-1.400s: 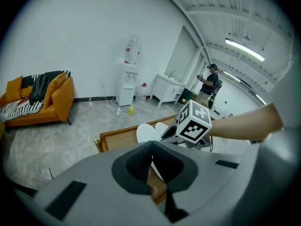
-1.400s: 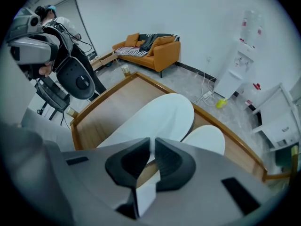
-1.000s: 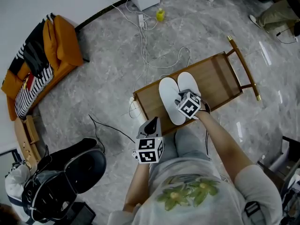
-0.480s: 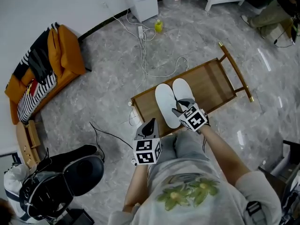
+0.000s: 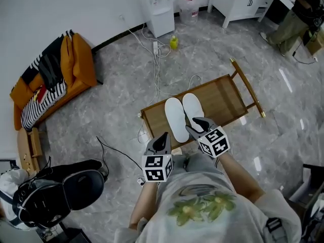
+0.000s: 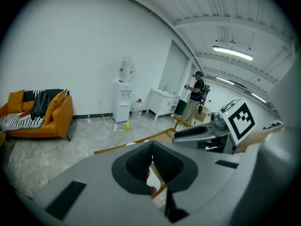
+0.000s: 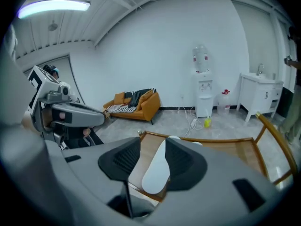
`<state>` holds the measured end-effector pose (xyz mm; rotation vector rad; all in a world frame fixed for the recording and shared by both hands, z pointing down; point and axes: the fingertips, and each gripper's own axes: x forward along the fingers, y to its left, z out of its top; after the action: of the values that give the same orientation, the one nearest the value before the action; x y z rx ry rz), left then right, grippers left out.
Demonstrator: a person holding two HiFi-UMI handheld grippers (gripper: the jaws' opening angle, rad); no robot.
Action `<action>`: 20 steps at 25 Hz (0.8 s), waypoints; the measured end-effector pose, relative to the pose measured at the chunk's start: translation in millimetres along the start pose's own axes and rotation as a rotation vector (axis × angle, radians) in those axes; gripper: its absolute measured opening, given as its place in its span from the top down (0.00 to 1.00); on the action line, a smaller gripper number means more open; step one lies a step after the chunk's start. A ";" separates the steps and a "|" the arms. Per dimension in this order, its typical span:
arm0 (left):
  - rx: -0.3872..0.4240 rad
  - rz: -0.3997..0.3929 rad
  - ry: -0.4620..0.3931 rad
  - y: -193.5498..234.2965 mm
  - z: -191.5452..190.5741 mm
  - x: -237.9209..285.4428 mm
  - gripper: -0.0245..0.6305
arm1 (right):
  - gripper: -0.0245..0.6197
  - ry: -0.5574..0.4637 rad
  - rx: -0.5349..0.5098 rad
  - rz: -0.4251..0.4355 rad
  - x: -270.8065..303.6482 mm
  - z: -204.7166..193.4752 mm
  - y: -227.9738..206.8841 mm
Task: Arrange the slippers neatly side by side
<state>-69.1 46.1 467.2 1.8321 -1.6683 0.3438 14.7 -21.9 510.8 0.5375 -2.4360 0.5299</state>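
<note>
Two white slippers, the left one [image 5: 174,119] and the right one [image 5: 193,107], lie side by side, touching, on a low wooden table [image 5: 228,92]. My right gripper [image 5: 195,126] hovers over their near ends, clear of them. Its jaws stand apart and are closing, with nothing between them. In the right gripper view, the left slipper [image 7: 157,172] shows through the gap of this gripper [image 7: 153,161]. My left gripper [image 5: 162,142] hangs off the table's near left corner. In the left gripper view this gripper [image 6: 151,161] has its pads together, with nothing held.
An orange sofa [image 5: 61,75] with striped cloth stands at the left wall. Cables [image 5: 157,59] and a yellow bottle [image 5: 173,43] lie on the marble floor beyond the table. A black bag [image 5: 61,191] sits at lower left. A water dispenser [image 5: 159,6] and a standing person [image 5: 293,19] are at the back.
My right gripper has come off the right slipper and drawn back toward the table's near edge, its jaws wider than before. The slippers stay together. The left gripper has hardly moved.
</note>
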 end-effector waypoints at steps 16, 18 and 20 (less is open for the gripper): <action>0.064 -0.017 -0.055 -64.2 -8.9 -22.7 0.94 | 0.95 -0.124 -0.054 0.012 -78.3 -10.2 28.3; 0.076 -0.017 -0.066 -78.8 -11.5 -25.4 0.94 | 0.95 -0.146 -0.068 0.018 -92.5 -15.8 30.2; 0.084 -0.010 -0.075 -86.6 -12.4 -25.0 0.94 | 0.95 -0.162 -0.087 0.023 -100.1 -19.5 29.1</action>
<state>12.8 73.6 438.7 1.9360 -1.7180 0.3492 84.4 37.2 456.9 0.5349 -2.6081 0.4016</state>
